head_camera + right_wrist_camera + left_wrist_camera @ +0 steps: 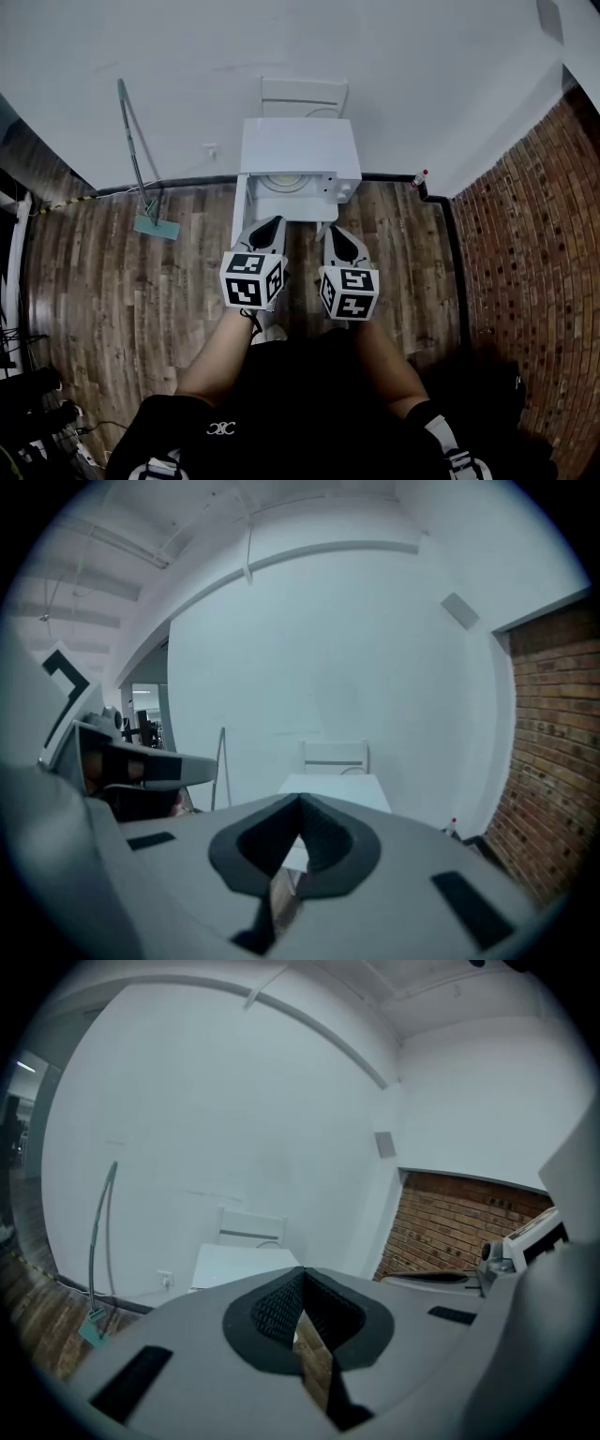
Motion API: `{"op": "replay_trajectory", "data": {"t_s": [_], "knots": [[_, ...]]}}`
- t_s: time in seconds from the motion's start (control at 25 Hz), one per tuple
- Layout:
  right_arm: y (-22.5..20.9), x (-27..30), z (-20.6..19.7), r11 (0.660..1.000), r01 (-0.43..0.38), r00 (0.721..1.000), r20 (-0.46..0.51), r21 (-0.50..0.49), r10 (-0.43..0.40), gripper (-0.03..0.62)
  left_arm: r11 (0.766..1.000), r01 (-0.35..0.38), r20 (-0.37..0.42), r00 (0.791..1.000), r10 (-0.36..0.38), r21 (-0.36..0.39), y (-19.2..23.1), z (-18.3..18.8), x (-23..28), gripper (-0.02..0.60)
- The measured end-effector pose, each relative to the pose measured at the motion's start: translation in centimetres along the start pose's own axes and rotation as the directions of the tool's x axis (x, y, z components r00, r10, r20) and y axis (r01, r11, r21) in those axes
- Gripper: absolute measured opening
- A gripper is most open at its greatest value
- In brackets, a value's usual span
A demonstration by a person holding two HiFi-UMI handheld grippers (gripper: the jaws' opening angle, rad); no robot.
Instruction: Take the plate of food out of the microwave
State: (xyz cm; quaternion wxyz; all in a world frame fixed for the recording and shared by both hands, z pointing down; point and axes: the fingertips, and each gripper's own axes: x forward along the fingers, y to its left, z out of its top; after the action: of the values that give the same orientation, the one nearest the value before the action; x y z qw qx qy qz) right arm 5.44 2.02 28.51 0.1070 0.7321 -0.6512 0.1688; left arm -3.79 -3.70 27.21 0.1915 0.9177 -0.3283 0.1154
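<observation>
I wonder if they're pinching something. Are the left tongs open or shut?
Shut and empty. In the left gripper view the grey left tongs meet at their tips; only brown wooden floor shows behind them.

We note the white microwave (pixel 300 150) at the floor's far edge, against the white wall (pixel 375 56), its opening facing us. Its door (pixel 240 211) stands swung out on the left of the opening and bars entry from that side; approach from the front and right is free. The left gripper (pixel 270 225) and right gripper (pixel 336 232), jaws together, sit side by side in front of the opening, a narrow gap between them. A mop (pixel 134 159) leans on the wall left of the microwave, well apart from it. A small bottle (pixel 419 177) stands near the floor's far right corner, beside the brick wall (pixel 525 244) that closes the right edge. Bare wooden floor (pixel 122 291) lies on both sides
</observation>
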Motion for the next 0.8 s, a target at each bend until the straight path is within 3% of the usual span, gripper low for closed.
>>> {"op": "replay_trajectory", "data": {"t_s": [0.24, 0.48, 0.68, 0.8], "knots": [[1.4, 4.9, 0.2, 0.988, -0.125, 0.992, -0.022, -0.094, 0.124, 0.006, 0.995, -0.08, 0.015, 0.997, 0.081, -0.057, 2.6, -0.1, 1.1, -0.003], [1.8, 11.1, 0.2, 0.92, -0.272, 0.962, -0.105, -0.283, 0.252, 0.006, 0.965, -0.212, 0.029, 0.975, 0.218, -0.152, 4.8, -1.1, 2.2, -0.003], [0.3, 15.6, -1.1, 0.859, -0.359, 0.932, -0.194, -0.366, 0.307, 0.006, 0.91, -0.33, 0.024, 0.938, 0.347, -0.252, 6.6, -2.5, 3.3, -0.003], [-0.3, 17.7, -2.7, 0.795, -0.427, 0.903, -0.253, -0.431, 0.347, 0.007, 0.87, -0.36, 0.018, 0.921, 0.388, -0.337, 6.8, -4.1, 4.4, -0.003]]}}
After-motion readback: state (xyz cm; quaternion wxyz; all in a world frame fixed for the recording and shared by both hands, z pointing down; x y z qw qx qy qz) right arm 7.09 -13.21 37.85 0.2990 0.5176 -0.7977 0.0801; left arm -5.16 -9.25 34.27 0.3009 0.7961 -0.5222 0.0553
